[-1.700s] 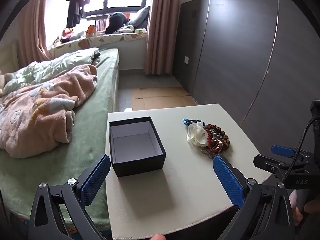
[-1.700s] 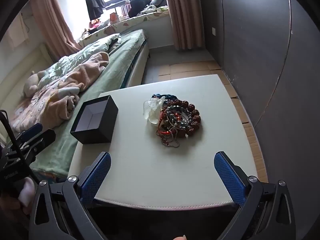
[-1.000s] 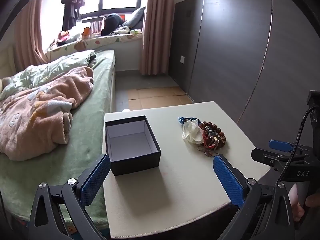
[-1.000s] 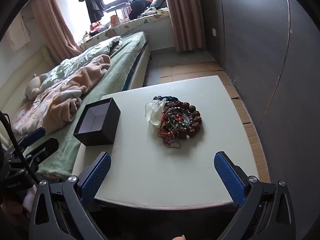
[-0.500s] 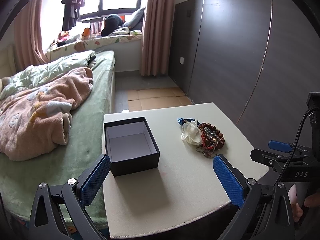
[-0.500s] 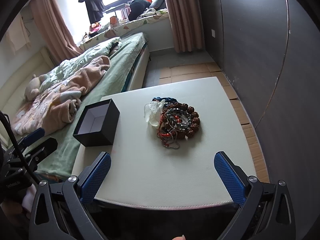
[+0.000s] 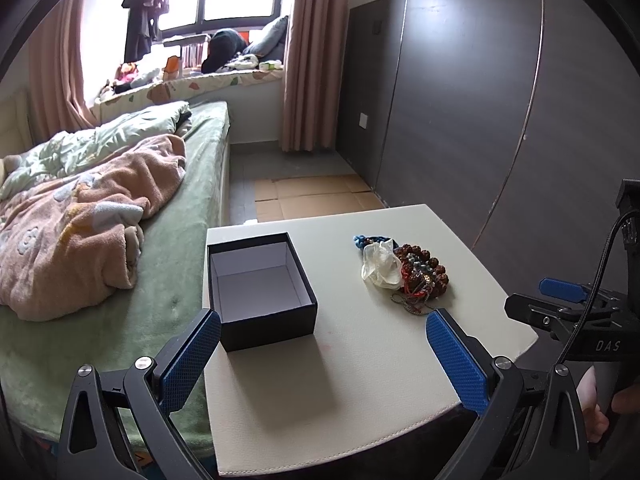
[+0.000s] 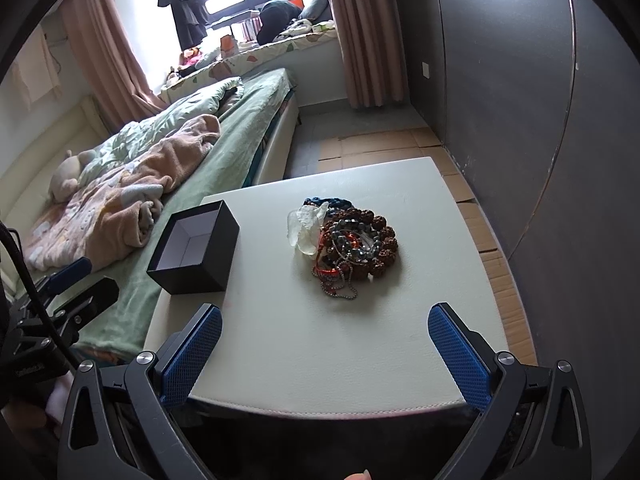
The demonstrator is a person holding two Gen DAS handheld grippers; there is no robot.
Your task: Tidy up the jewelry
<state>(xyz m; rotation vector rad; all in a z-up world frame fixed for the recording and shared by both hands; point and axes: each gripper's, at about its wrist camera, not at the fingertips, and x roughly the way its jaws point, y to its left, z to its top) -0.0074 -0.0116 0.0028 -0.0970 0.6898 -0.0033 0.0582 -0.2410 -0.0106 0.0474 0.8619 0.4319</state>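
A black box (image 7: 260, 288) (image 8: 197, 248) with a pale lining stands open and empty on the left part of a cream table (image 7: 360, 368) (image 8: 400, 320). To its right lies a pile of jewelry (image 7: 416, 276) (image 8: 352, 246): brown bead bracelets, red cord, a metal chain, a blue strand and a clear plastic bag (image 7: 380, 266) (image 8: 306, 226). My left gripper (image 7: 323, 356) is open near the table's front edge, in front of the box. My right gripper (image 8: 325, 350) is open too, short of the pile. Neither holds anything.
A bed (image 7: 120, 240) (image 8: 208, 152) with a pink blanket (image 7: 80, 216) presses against the table's left side. A dark wardrobe wall (image 7: 500, 120) (image 8: 560, 120) runs along the right. Cardboard sheets (image 7: 316, 196) cover the floor beyond the table. The right gripper (image 7: 568, 304) shows at the left wrist view's right edge.
Both views have shifted only slightly; the table and its things sit a bit lower and farther in frame. The box and the jewelry pile have not moved. Both grippers stay open.
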